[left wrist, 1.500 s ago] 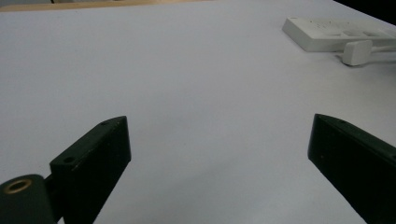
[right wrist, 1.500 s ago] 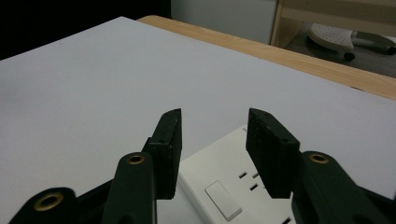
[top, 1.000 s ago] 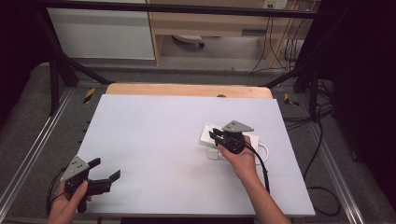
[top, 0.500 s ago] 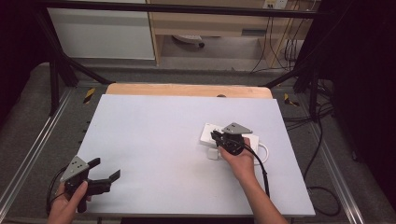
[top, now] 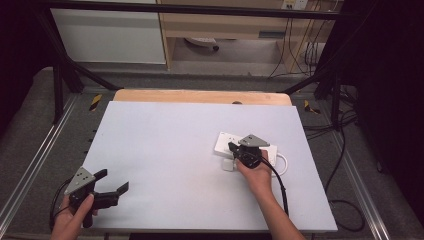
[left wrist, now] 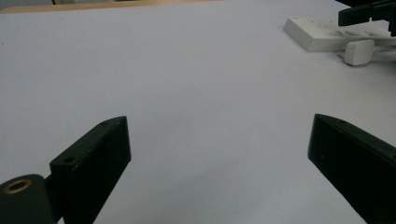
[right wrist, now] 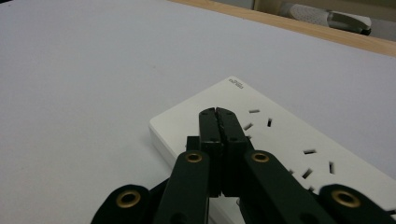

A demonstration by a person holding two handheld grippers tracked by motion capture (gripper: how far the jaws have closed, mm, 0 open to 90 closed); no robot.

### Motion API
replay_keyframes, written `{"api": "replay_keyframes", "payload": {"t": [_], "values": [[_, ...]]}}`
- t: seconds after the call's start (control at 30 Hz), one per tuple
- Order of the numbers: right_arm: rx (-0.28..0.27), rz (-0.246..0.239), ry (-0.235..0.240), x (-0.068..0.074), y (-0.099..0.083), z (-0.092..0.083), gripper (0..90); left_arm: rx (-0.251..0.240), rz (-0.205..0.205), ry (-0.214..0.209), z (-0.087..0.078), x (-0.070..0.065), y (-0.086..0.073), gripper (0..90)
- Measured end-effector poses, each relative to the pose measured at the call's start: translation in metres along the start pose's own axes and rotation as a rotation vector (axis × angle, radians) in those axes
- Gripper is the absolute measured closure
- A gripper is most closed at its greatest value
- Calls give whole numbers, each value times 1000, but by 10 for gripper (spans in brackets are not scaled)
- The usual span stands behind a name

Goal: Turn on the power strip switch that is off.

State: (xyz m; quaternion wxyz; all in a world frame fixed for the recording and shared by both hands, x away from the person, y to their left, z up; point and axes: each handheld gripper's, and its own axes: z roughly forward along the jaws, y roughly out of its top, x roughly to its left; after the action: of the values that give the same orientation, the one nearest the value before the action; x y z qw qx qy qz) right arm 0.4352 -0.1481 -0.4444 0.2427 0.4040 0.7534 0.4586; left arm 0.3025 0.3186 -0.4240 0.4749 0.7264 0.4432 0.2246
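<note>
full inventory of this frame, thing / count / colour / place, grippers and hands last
power strip: 1, white, right half of the table, under the right gripper
plug adapter: 1, white, on the table just in front of the strip's near edge
cable: 1, white, loops off the strip's right end
table: 1, pale grey top with a wooden strip along the far edge
cabinet: 1, white, behind the table at left
left gripper: 1, black, near-left corner of the table, jaws open, nothing between them
right gripper: 1, black, over the power strip, jaws shut, empty
hands: 2, one on each gripper
</note>
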Motion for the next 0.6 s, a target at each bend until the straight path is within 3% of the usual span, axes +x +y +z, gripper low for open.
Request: {"api": "replay_keyframes", "payload": {"t": [0.6], "values": [[13,-6,-15,1,-4,3,900,-1,0,-2,0,0,0,59]]}}
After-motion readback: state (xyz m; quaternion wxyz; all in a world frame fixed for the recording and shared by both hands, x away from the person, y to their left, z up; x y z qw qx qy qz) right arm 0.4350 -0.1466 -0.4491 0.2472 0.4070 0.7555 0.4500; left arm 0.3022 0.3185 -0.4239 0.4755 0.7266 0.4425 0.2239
